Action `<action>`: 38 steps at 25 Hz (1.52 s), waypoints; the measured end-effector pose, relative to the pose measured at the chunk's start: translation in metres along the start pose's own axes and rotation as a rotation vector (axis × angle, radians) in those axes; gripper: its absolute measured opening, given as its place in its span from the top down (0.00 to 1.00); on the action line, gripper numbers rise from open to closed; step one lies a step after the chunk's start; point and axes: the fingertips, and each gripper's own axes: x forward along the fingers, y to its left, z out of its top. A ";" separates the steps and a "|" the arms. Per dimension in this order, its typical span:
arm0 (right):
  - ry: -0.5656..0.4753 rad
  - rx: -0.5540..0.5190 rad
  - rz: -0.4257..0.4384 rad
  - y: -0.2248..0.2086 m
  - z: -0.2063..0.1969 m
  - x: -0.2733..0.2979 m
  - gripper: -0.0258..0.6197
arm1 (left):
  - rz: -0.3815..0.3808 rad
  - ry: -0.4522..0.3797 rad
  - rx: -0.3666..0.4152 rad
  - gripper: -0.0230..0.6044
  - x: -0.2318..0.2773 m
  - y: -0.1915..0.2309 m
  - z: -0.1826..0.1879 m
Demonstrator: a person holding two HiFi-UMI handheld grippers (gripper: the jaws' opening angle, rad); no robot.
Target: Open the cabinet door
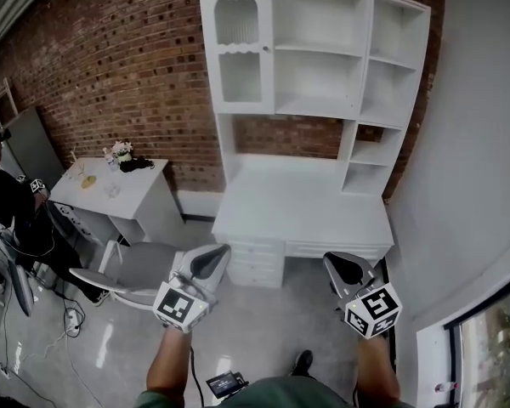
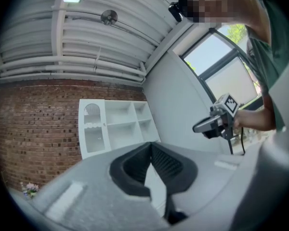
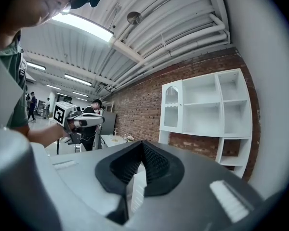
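Observation:
The white cabinet door (image 1: 240,49), with an arched ribbed pane above a plain pane, is closed at the upper left of a white hutch standing on a desk (image 1: 302,206). It also shows in the left gripper view as the cabinet door (image 2: 94,129) and in the right gripper view as the cabinet door (image 3: 171,107). My left gripper (image 1: 212,260) and right gripper (image 1: 343,268) are held low in front of the desk, well short of the door, pointing toward it. The left gripper (image 2: 151,146) has its jaws shut and empty. The right gripper (image 3: 143,143) also has its jaws together with nothing between them.
Open shelves (image 1: 319,49) fill the rest of the hutch, and drawers (image 1: 257,262) sit under the desk. A grey chair (image 1: 140,272) and a small white table (image 1: 119,189) with flowers stand to the left. A person (image 1: 4,202) sits at far left. A white wall (image 1: 472,143) closes the right.

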 end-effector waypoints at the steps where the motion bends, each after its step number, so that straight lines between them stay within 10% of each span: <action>1: -0.004 0.001 0.009 -0.010 0.000 0.006 0.95 | 0.005 0.005 0.004 0.96 0.011 0.005 -0.002; 19: -0.026 0.001 0.164 -0.199 -0.021 0.102 0.95 | 0.122 0.027 0.033 0.96 0.219 0.072 -0.030; 38: -0.021 -0.016 0.019 -0.299 -0.022 0.293 0.95 | 0.000 -0.077 0.047 0.96 0.371 0.262 -0.089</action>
